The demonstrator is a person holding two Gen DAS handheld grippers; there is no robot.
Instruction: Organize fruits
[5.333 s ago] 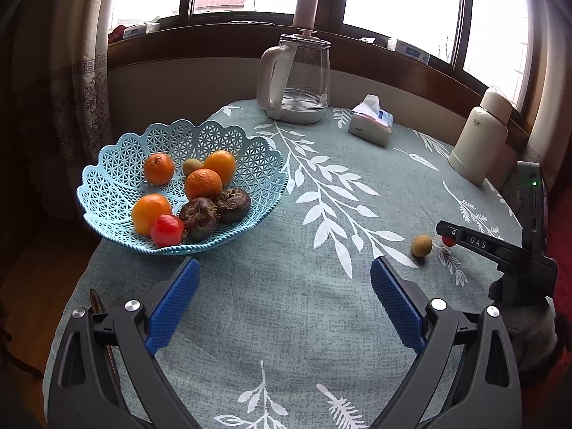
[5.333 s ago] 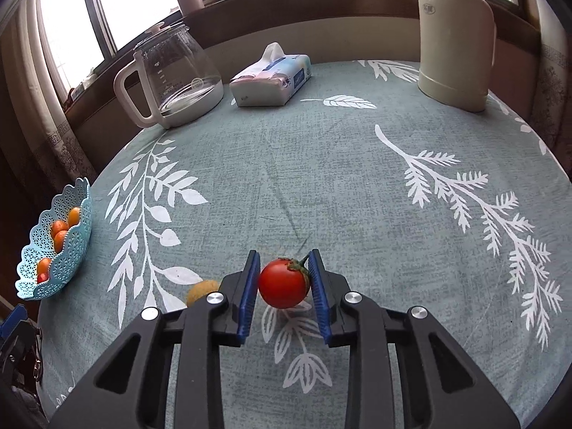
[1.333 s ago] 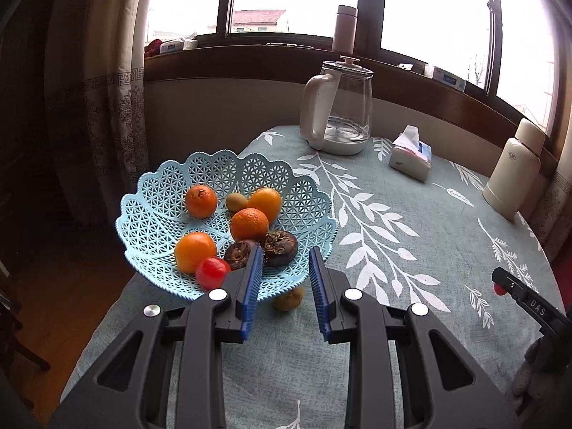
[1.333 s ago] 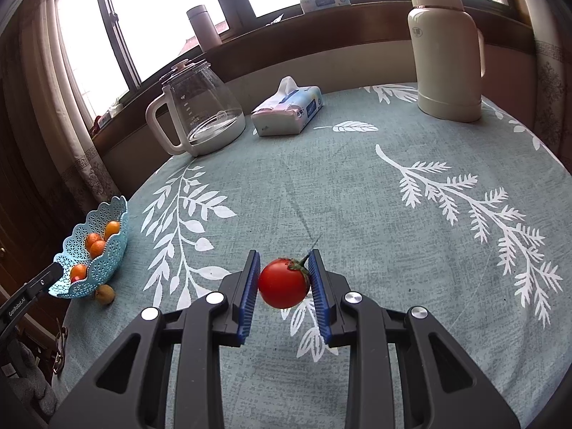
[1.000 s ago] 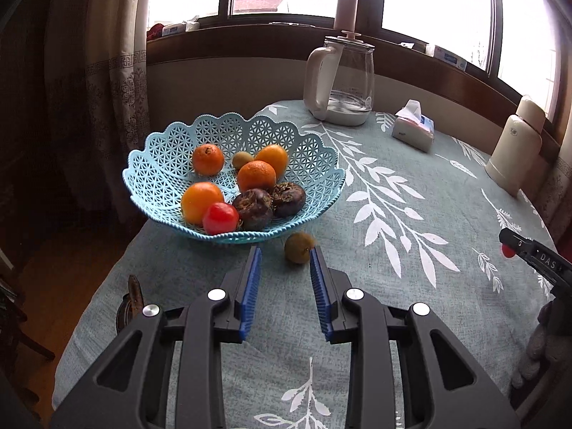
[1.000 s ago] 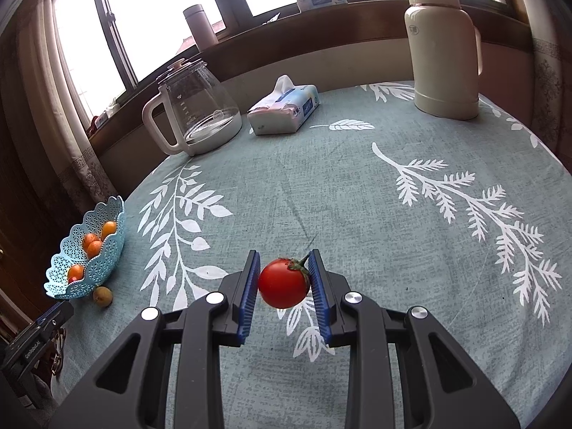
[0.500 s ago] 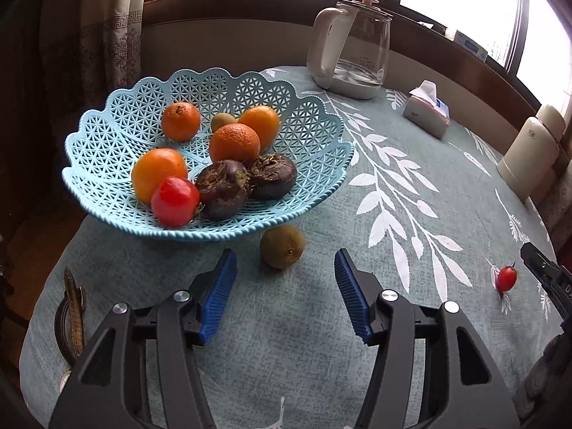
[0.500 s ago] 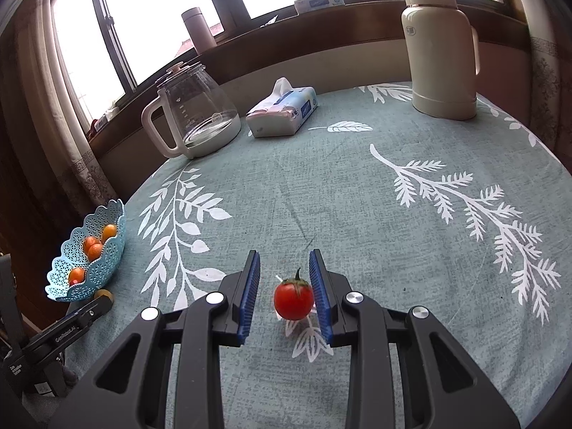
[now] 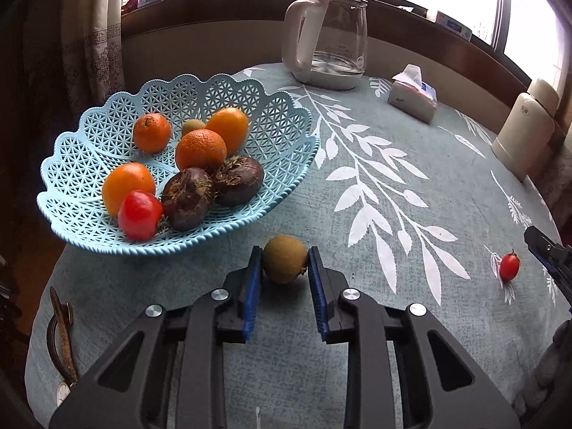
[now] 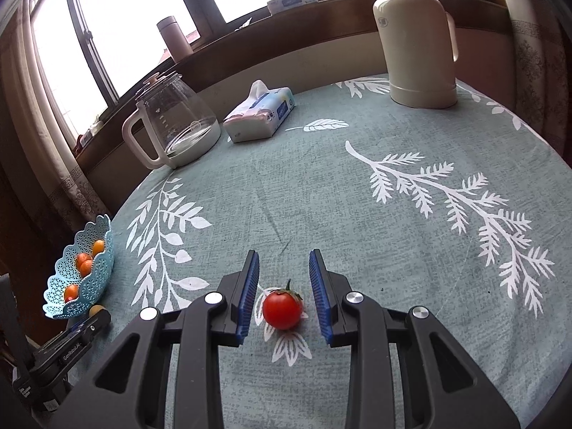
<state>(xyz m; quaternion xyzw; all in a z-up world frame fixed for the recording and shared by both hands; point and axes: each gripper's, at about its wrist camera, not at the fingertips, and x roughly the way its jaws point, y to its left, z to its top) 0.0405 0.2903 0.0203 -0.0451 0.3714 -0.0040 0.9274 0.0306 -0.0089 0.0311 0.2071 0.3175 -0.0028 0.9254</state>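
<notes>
the left gripper (image 9: 284,262) is clamped on a kiwi (image 9: 285,258) beside the blue basket (image 9: 286,136); the right gripper (image 10: 284,279) stands released around a cherry tomato (image 10: 282,310) on the table (image 10: 321,196).

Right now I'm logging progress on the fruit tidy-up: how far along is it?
Mostly done: oranges, two dark purple fruits and a red tomato already sit in the pale blue lattice plastic basket. In hand: the left gripper is closed on the brown round kiwi beside the basket. Left: the small red cherry tomato lies on the tablecloth between the open right gripper fingers.
</notes>
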